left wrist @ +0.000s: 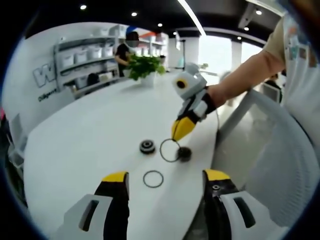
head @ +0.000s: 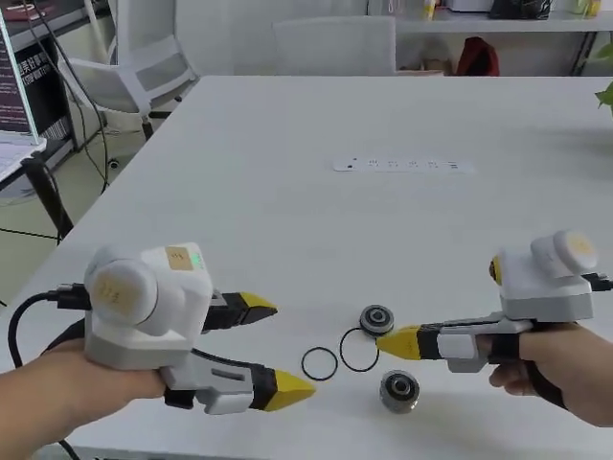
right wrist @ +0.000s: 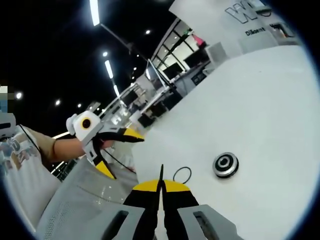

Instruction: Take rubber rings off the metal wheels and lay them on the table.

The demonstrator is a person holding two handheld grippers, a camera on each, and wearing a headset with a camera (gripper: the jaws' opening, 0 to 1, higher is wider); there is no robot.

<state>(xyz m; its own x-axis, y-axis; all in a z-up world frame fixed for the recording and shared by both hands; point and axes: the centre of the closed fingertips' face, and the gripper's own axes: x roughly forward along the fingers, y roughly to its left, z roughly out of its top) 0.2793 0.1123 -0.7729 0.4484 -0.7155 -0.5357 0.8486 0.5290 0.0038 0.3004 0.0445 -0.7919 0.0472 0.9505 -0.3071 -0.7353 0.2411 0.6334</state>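
Two metal wheels lie near the table's front edge, one [head: 376, 318] farther back and one [head: 398, 391] nearer me. My right gripper [head: 383, 342] is shut on a thin black rubber ring [head: 359, 350], held between the two wheels. Its own view has the jaws closed [right wrist: 161, 187], the ring's edge [right wrist: 161, 173] rising from them, and one wheel [right wrist: 225, 165] beyond. A second ring [head: 319, 363] lies flat on the table. My left gripper [head: 278, 348] is open and empty just left of that ring [left wrist: 153, 179]. Ahead of it are the right gripper [left wrist: 181, 129] and the held ring [left wrist: 170, 150].
A white power strip [head: 402, 165] lies across the table's middle. Chairs [head: 335, 43] stand at the far edge and another chair [head: 134, 77] at the left corner. The table's front edge [head: 402, 450] runs just below the nearer wheel. A green plant [left wrist: 142, 65] stands at the table's far right.
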